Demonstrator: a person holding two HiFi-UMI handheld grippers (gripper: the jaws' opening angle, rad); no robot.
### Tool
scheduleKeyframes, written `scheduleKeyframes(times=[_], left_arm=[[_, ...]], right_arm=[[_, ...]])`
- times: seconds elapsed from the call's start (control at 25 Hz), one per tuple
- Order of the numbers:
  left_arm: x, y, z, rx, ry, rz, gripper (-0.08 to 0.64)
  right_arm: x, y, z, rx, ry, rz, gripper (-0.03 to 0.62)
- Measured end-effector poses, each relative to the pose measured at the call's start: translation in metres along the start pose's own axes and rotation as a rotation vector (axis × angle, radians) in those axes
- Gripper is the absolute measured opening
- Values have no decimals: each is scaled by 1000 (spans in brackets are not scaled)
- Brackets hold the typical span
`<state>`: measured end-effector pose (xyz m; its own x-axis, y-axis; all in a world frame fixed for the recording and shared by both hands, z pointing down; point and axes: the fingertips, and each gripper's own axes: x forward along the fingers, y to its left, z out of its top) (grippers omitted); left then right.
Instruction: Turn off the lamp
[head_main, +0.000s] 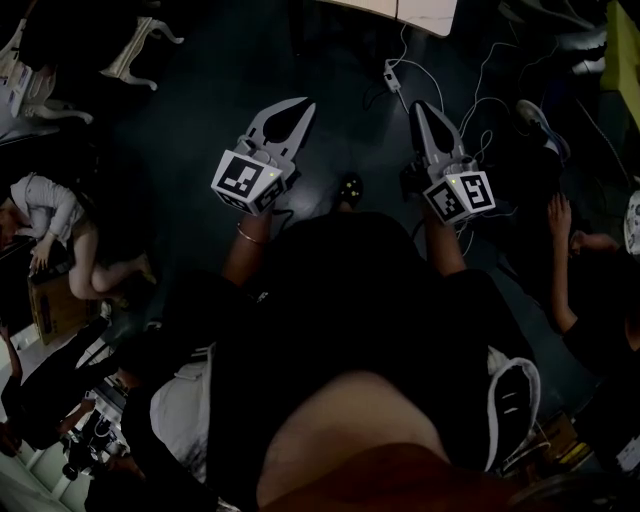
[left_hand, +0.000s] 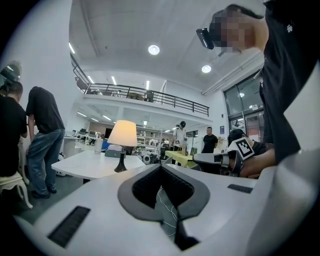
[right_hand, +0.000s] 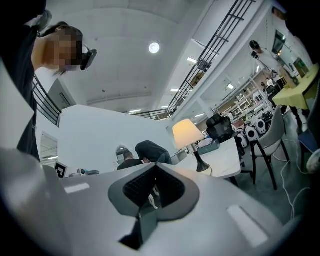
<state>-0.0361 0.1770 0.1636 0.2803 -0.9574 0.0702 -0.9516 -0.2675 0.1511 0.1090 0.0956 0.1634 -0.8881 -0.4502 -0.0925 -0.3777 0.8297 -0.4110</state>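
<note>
Both pairs of jaws are pinched shut, tip against tip, and hold nothing. Through the diamond-shaped gap behind the tips of the left gripper (left_hand: 161, 167) I see only floor and a loose white cable (left_hand: 167, 205). The right gripper (right_hand: 154, 165) is just as closed and empty. The person holds the two level, side by side, out in front of the body. The thing they are after is the lit table lamp (left_hand: 122, 134), with its glowing cream cone shade on a slim dark stem and round foot. It stands on a white table (left_hand: 85, 165) well ahead of both sets of tips, with open floor between. From the left jaws it lies ahead and off to their left; from the right jaws it lies ahead and off to their right. It stands above the tip line in both gripper views. Its long axis is upright, stem straight up from the table; the lean in the right gripper view looks like the camera's own tilt. It shows at much the same size from either side, so I'd say neither hand is clearly nearer. I cannot make out the switch from here, so finding it on the stem, foot or cord looks like the first need once the gap is closed.
</note>
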Motion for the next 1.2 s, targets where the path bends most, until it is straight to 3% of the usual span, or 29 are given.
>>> scheduleKeyframes(times=[0.56,0.8,1.0,1.2], left_arm=[[85,13,1,29,60,-71,6],[118,9,-7,45,73,-146,6],[140,22,-12,-17,92,-197,6],[157,48,-22,19,102,-250,6]], right_arm=[[5,-68,17,19,-40,-88,2],[-9,-91,17,25,-43,-161,2],[-2,-102,11,13,-38,-218,2],[23,-108,-2,-11,-20,-249,2]])
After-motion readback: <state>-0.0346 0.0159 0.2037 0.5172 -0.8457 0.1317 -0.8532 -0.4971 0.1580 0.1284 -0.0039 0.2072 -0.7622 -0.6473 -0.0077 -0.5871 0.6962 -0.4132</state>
